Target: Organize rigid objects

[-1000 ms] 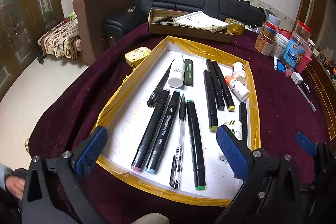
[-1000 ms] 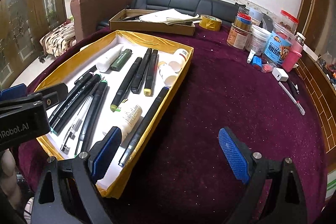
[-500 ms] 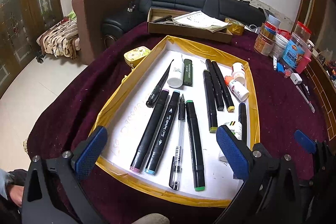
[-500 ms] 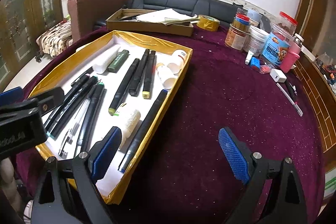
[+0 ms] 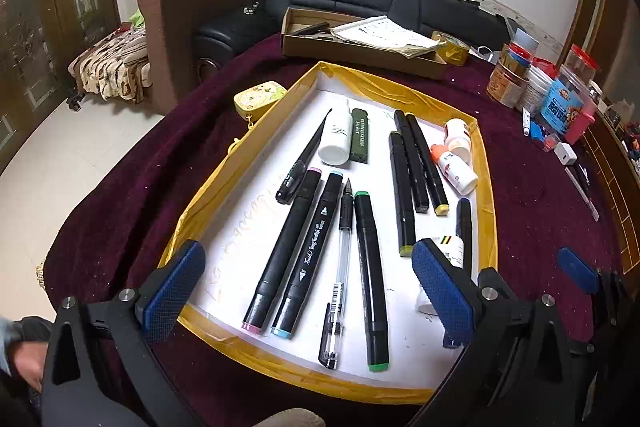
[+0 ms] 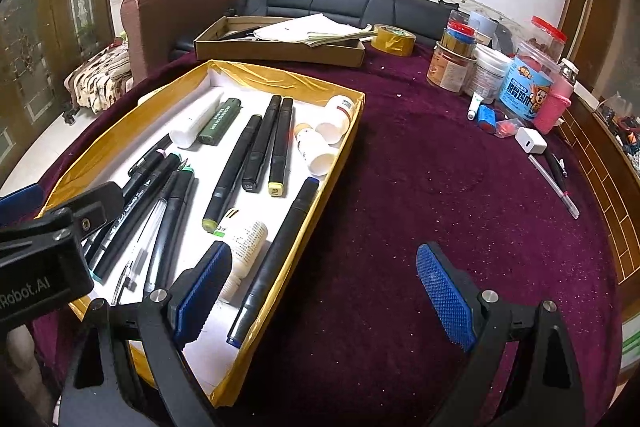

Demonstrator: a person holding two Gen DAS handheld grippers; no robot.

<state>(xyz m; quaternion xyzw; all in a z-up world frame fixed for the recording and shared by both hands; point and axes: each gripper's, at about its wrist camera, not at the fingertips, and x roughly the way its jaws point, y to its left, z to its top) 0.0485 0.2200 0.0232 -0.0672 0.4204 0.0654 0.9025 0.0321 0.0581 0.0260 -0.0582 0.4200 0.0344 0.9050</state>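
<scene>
A yellow-rimmed tray with a white floor lies on the maroon tablecloth; it also shows in the right wrist view. In it lie several black markers, a clear pen, a dark green case and small white bottles. My left gripper is open and empty, hovering over the tray's near end. My right gripper is open and empty at the tray's right rim, its left finger above a white bottle and a blue-capped marker.
A cardboard box with papers stands behind the tray. Jars and tubs crowd the right back, with a white charger and pens. A tape roll and a yellow tin sit nearby.
The right gripper has drifted slightly right and forward, so the tray sits further left in its view. The left gripper has barely moved.
</scene>
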